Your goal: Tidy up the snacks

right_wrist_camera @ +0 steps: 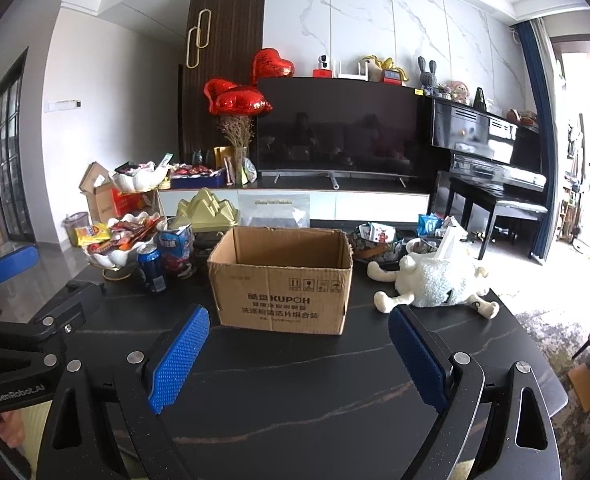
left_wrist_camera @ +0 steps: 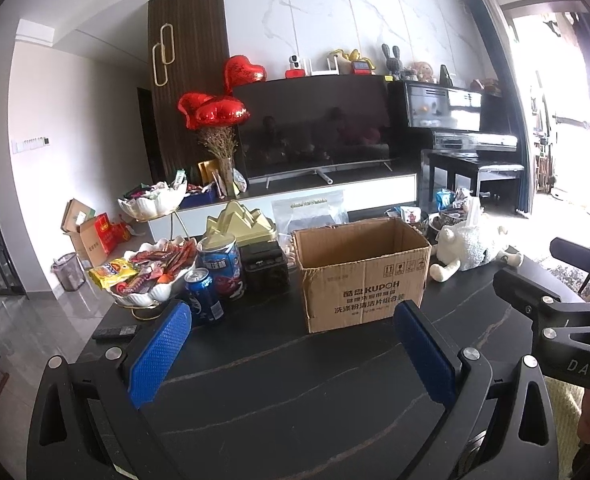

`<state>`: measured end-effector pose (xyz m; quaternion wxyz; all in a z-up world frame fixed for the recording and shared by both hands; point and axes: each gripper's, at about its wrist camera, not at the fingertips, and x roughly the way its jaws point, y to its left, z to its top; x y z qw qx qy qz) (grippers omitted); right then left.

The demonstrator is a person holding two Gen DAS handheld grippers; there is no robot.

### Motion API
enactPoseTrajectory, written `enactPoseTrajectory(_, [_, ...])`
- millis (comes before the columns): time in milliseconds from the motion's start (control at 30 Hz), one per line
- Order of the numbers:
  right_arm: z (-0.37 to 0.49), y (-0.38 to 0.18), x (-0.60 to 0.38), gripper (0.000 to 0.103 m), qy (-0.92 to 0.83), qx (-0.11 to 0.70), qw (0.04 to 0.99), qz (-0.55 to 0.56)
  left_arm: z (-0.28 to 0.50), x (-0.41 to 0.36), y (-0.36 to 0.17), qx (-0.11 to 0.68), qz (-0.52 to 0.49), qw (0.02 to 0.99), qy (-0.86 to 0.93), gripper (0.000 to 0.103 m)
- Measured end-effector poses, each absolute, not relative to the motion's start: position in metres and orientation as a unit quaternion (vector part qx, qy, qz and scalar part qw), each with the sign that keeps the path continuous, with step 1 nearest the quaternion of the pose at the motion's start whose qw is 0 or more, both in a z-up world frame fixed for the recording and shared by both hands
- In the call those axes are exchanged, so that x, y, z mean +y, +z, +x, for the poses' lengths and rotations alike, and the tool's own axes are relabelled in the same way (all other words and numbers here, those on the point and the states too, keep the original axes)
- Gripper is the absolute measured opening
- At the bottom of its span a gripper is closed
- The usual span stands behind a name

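An open cardboard box (left_wrist_camera: 361, 276) (right_wrist_camera: 281, 280) stands on the dark table (left_wrist_camera: 275, 380) (right_wrist_camera: 295, 384), and what I see of its inside looks empty. Left of it a white shell-shaped bowl (left_wrist_camera: 151, 272) (right_wrist_camera: 117, 242) holds several snack packets. A blue soda can (left_wrist_camera: 203, 296) (right_wrist_camera: 151, 266) and a blue snack tin (left_wrist_camera: 221, 266) (right_wrist_camera: 177, 250) stand beside the bowl. My left gripper (left_wrist_camera: 291, 316) is open and empty, short of the box. My right gripper (right_wrist_camera: 299, 320) is open and empty, also short of the box.
A white plush sheep (left_wrist_camera: 471, 250) (right_wrist_camera: 435, 282) lies right of the box. Bowls with more snacks (right_wrist_camera: 379, 240) sit behind it. A remote (left_wrist_camera: 115, 332) lies at the table's left edge. A yellow mountain-shaped box (left_wrist_camera: 239, 222) and a black case (left_wrist_camera: 263, 264) stand behind the tin.
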<state>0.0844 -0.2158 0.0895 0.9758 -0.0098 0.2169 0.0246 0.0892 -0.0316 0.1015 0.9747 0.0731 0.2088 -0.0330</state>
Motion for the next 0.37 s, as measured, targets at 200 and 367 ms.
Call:
enactPoseTrajectory(200, [0.0841, 0.0887, -0.2156, 0.092, 0.024, 0.218, 0.976, -0.011, 0.0861, -0.0307, 0.1014, 0.208, 0.072, 0.975, -0.030, 0.103])
enactPoseTrajectory(367, [0.0849, 0.0883, -0.2154, 0.092, 0.025, 0.218, 0.976, -0.011, 0.0836, -0.0291, 0.1015, 0.209, 0.070, 0.975, -0.030, 0.103])
